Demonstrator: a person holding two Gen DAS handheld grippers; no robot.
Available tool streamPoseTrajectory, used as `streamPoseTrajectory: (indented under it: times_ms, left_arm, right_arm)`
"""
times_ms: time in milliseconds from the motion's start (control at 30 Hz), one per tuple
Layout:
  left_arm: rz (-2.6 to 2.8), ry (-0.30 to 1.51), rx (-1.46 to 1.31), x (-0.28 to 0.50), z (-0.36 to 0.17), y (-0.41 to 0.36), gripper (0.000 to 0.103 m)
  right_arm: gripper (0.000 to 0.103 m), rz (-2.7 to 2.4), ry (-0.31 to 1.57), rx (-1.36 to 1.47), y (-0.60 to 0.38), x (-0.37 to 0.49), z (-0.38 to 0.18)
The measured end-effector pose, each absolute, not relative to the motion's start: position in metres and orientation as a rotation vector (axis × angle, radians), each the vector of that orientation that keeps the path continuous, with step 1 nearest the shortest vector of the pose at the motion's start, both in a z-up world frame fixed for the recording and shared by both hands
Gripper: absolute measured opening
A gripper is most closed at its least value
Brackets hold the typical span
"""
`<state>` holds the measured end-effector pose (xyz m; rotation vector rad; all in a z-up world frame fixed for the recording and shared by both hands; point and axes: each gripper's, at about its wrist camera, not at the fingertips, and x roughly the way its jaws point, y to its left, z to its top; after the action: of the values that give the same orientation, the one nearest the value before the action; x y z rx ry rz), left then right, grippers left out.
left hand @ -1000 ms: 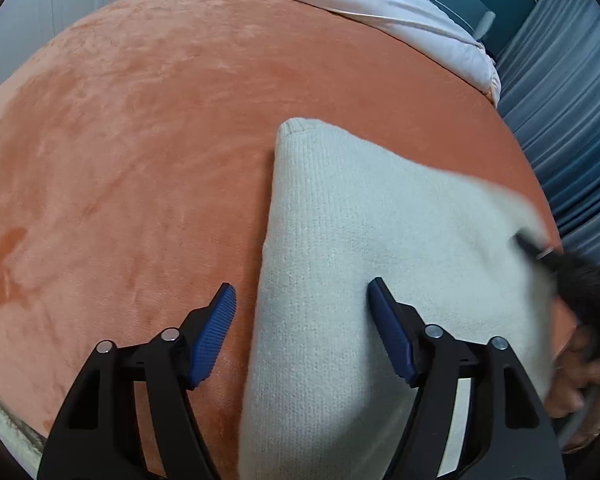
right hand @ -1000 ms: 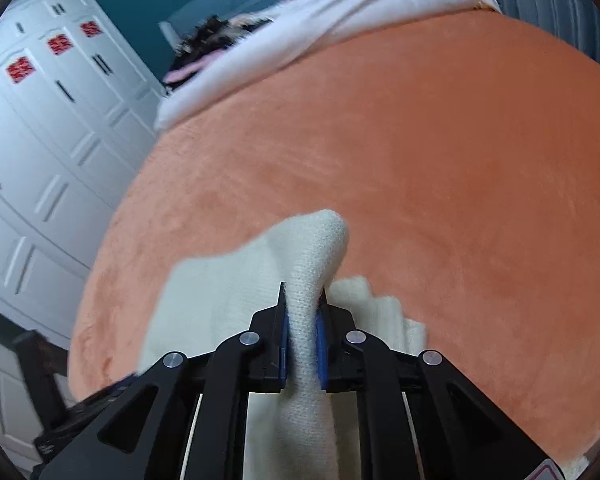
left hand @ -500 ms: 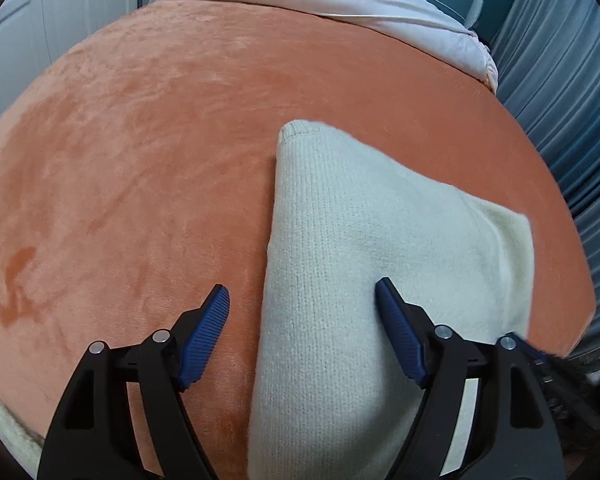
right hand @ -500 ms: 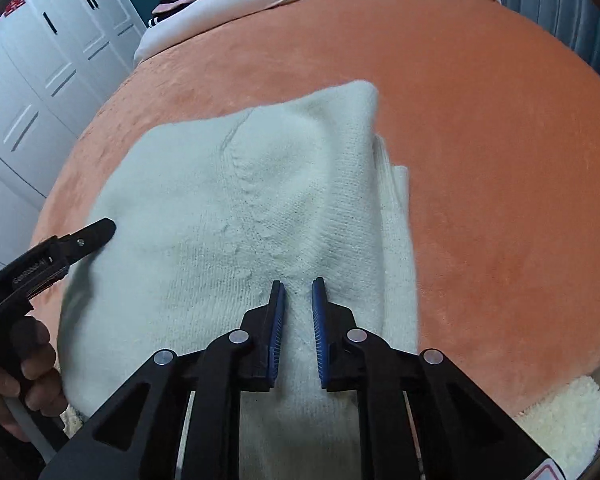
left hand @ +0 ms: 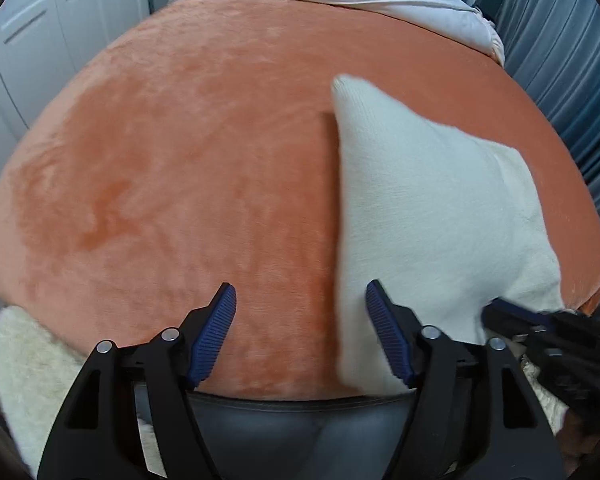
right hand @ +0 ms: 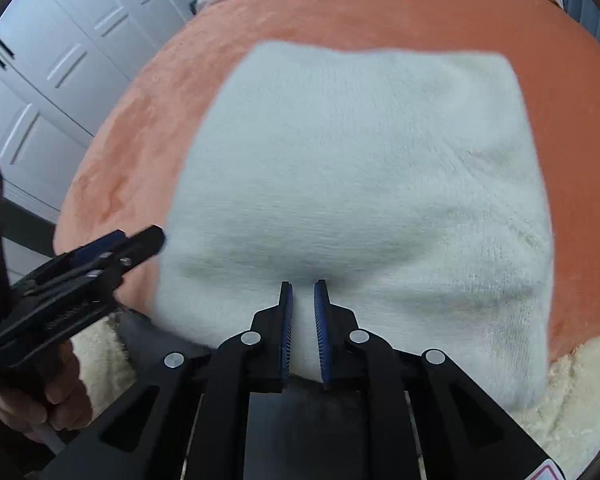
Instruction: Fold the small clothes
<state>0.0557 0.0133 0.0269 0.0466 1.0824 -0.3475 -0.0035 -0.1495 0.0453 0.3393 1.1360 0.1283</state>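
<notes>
**Cream knit folded on orange blanket, mid-fold**

Cream knit garment [right hand: 356, 184] lies flat in a folded block on the orange blanket [left hand: 172, 168], at the blanket's near edge. Right gripper [right hand: 302, 332] is nearly closed, near hem of the garment pinched between its pads. Left gripper [left hand: 300, 336] is about half open and has just been narrowing; nothing held, garment's left edge just inside its right pad. Judged step: between folds. Next move likely needs the left gripper on the near left edge, then both carrying the hem away across the garment.
</notes>
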Motion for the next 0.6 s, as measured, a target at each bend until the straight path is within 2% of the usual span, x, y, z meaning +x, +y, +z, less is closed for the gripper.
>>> streamPoseTrajectory:
  times_ms: [100, 200, 233, 400, 467, 533, 600]
  left_arm:
    - [-0.313, 1.051, 0.001, 0.057, 0.041, 0.038, 0.064]
    - [-0.276, 1.044, -0.027, 0.057, 0.044, 0.053, 0.064]
    - [-0.265, 1.041, -0.021, 0.057, 0.045, 0.055, 0.064]
    - [-0.301, 1.03, -0.05, 0.06, 0.054, 0.054, 0.067]
    - [-0.337, 1.031, -0.044, 0.062, 0.056, 0.04, 0.068]
    - [-0.377, 1.041, -0.033, 0.063, 0.054, 0.021, 0.07]
    - [-0.416, 1.054, -0.023, 0.066, 0.051, 0.002, 0.082]
  right_arm:
    - [0.013, 0.216, 1.131, 0.316, -0.119, 0.01, 0.051]
    - [0.014, 0.218, 1.252, 0.298, -0.092, 0.018, -0.01]
    - [0.013, 0.231, 1.237, 0.325, -0.09, 0.024, -0.023]
    - [0.011, 0.237, 1.183, 0.46, -0.122, 0.006, 0.016]
    - [0.021, 0.148, 1.085, 0.488, -0.158, -0.023, 0.045]
    - [0.057, 0.008, 1.007, 0.528, -0.203, -0.055, 0.056]
    - [0.066, -0.129, 0.976, 0.556, -0.239, -0.067, 0.051]
